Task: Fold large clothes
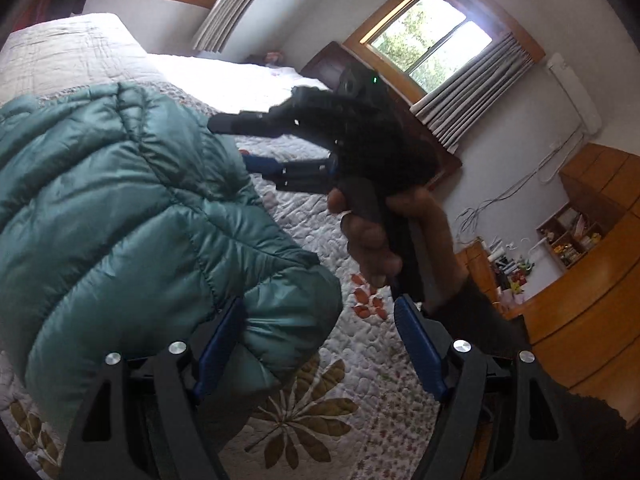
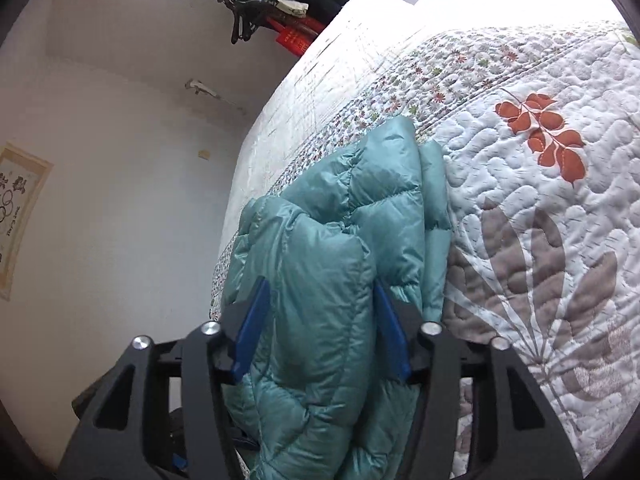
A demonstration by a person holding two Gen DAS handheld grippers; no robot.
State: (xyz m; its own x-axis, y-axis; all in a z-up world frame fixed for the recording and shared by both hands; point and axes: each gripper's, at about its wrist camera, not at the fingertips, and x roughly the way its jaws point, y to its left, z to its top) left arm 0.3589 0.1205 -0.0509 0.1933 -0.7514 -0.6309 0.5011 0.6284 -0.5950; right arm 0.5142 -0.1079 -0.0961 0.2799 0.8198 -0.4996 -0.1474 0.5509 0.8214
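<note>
Teal puffer jacket [image 2: 332, 264] bunched between right claw [image 2: 320, 332] fingers, pinched; left claw [image 1: 320, 344] spread beside it.

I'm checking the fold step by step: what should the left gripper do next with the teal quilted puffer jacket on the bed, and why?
Probably close the left gripper on the teal quilted puffer jacket: its jaws stand wide open with a jacket corner between them. The right gripper straddles the jacket's bulk, so a second hold would let both lift together.
</note>
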